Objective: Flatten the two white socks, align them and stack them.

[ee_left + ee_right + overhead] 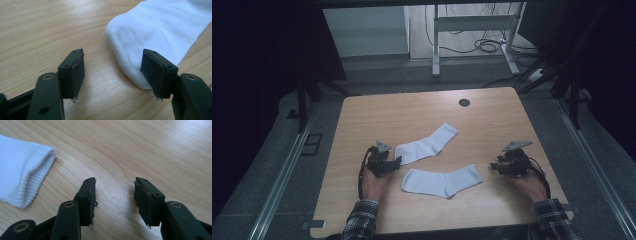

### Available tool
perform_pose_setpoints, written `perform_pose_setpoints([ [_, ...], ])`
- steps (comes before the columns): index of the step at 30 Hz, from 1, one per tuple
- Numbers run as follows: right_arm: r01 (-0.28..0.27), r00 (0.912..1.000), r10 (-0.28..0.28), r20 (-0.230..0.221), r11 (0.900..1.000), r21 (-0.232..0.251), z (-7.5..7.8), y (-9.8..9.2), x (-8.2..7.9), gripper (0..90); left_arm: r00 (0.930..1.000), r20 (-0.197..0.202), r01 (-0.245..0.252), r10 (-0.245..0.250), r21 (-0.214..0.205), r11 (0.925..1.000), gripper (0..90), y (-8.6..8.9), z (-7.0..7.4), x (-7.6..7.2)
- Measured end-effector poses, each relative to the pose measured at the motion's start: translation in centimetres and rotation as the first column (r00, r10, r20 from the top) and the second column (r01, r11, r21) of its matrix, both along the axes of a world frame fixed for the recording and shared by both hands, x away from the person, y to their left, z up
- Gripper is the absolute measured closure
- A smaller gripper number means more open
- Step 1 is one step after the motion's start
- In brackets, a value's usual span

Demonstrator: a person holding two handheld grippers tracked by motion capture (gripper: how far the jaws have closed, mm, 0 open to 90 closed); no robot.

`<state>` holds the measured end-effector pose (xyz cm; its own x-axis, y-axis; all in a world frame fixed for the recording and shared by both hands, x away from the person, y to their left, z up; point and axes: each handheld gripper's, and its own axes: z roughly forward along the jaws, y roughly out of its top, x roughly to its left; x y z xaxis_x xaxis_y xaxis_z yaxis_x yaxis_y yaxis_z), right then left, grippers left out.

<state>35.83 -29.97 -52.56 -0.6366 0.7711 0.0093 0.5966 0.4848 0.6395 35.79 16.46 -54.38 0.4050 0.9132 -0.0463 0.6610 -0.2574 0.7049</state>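
Observation:
Two white socks lie flat on the wooden table (377,115). The far sock (427,145) runs diagonally, toe toward the left. The near sock (442,181) lies below it, cuff toward the right. My left gripper (398,161) rests at the far sock's toe. In the left gripper view the gripper (112,72) stands open, and the toe (160,30) lies against the inner side of one pad (152,72), unpinched. My right gripper (494,167) sits just right of the near sock's cuff. In the right gripper view it (115,200) is open over bare wood, the ribbed cuff (22,167) off to its left.
A dark round hole (464,102) sits near the table's far edge. Beyond the table stand a white desk frame (472,25) and loose cables (487,46) on the floor. Bare wood surrounds both socks.

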Motion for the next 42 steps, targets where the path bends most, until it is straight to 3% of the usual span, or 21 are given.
perform_pose_setpoints([
  [5,-0.006,1.0000,0.006,0.002,1.0000,-0.004,0.1,0.2,0.1,50.1,1.0000,0.000,-0.004,0.004,0.006,1.0000,32.0,0.0,0.0,0.0],
  [10,-0.012,0.9997,0.011,0.024,0.9995,0.029,0.6,0.6,0.4,46.7,1.0000,-0.001,-0.008,0.008,0.004,1.0000,30.8,0.0,0.0,0.0],
  [13,-0.006,0.9997,0.005,0.022,0.9984,0.057,0.7,1.2,0.8,44.1,1.0000,-0.001,-0.008,0.008,0.004,1.0000,30.8,0.0,0.0,0.0],
  [20,-0.013,0.9987,0.010,0.050,0.9980,0.063,1.3,3.4,2.3,42.9,1.0000,-0.001,-0.008,0.008,0.004,1.0000,30.8,0.0,0.0,0.0],
  [23,-0.024,0.9977,0.019,0.064,0.9970,0.074,1.5,4.6,3.4,51.5,1.0000,-0.002,-0.007,0.007,0.006,1.0000,30.8,0.0,0.0,0.0],
  [27,-0.053,0.9978,0.049,0.044,0.9932,0.104,1.5,6.5,5.2,63.4,1.0000,-0.003,-0.007,0.007,0.007,1.0000,30.7,0.0,0.0,0.0],
  [32,-0.072,0.9966,0.068,0.046,0.9923,0.101,1.0,9.3,7.0,87.4,1.0000,-0.004,-0.006,0.006,0.007,1.0000,30.7,0.0,0.0,0.0],
  [37,-0.075,0.9961,0.071,0.053,0.9949,0.068,0.4,11.6,8.7,88.8,1.0000,-0.004,-0.006,0.006,0.007,1.0000,30.6,0.0,0.0,0.0],
  [42,-0.086,0.9938,0.081,0.076,0.9938,0.070,0.2,13.1,10.0,88.6,1.0000,-0.003,-0.006,0.006,0.006,1.0000,30.6,0.0,0.0,0.0],
])
